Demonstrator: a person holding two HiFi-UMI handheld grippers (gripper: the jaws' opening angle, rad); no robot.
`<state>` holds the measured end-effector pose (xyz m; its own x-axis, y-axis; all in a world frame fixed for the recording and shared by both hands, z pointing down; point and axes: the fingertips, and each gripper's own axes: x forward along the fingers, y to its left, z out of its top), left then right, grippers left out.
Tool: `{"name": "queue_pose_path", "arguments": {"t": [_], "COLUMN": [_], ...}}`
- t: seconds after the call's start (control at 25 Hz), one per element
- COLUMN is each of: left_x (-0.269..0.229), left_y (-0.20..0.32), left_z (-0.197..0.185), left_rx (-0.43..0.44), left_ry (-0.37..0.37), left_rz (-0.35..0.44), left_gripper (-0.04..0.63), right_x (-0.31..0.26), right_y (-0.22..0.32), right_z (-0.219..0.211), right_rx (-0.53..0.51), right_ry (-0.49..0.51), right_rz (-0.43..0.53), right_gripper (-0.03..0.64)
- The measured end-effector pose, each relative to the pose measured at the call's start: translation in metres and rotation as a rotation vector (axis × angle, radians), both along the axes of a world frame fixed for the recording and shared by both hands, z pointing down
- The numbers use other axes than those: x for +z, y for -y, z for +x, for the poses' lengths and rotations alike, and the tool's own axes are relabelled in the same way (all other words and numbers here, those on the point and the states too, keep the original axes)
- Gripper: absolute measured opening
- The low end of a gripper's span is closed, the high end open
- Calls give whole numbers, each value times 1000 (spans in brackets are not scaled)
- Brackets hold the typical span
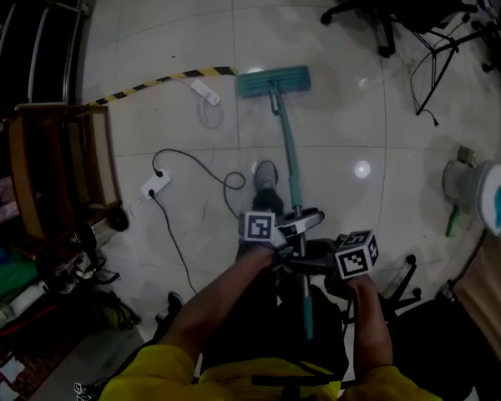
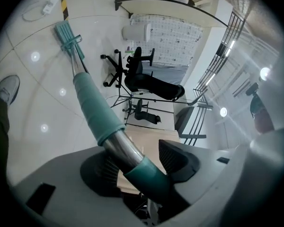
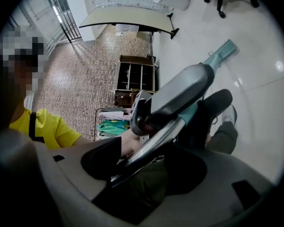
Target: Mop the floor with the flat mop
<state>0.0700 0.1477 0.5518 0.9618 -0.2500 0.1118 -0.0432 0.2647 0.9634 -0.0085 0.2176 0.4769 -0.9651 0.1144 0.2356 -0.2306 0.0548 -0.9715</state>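
Both jaw pairs are clamped on the flat mop handle (image 1: 290,161), left gripper (image 2: 142,167) lower down and right gripper (image 3: 149,157) nearer the body, likely for push leverage, with the mop head (image 1: 273,82) flat on the floor (image 1: 351,98) ahead.

I think I am looking at an office or lab workroom. The glossy white tiled floor (image 1: 342,124) carries black swivel office chairs (image 1: 376,11) well apart from the brown wooden shelf unit (image 1: 63,170). White power strips (image 1: 156,184) and yellow-black hazard tape (image 1: 163,80) lie near that shelf.
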Motion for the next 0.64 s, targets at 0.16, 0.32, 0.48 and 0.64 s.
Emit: {"name": "queue_pose_path", "arguments": {"t": [0.16, 0.32, 0.48, 0.64], "left_x": [-3, 10, 11, 4], "left_y": [-53, -88, -104, -115], "left_z": [14, 14, 11, 9], "left_rx": [-12, 30, 28, 32], "left_ry": [-33, 46, 67, 73], "left_rz": [-8, 9, 43, 86], "left_gripper": [238, 239, 239, 239], "right_x": [-2, 4, 2, -9], "right_y": [-53, -87, -105, -119], "right_z": [10, 16, 15, 12], "right_rx": [-13, -20, -18, -18], "right_ry": [-2, 6, 22, 42], "right_rz": [1, 5, 4, -6], "right_gripper": [298, 298, 298, 298]}}
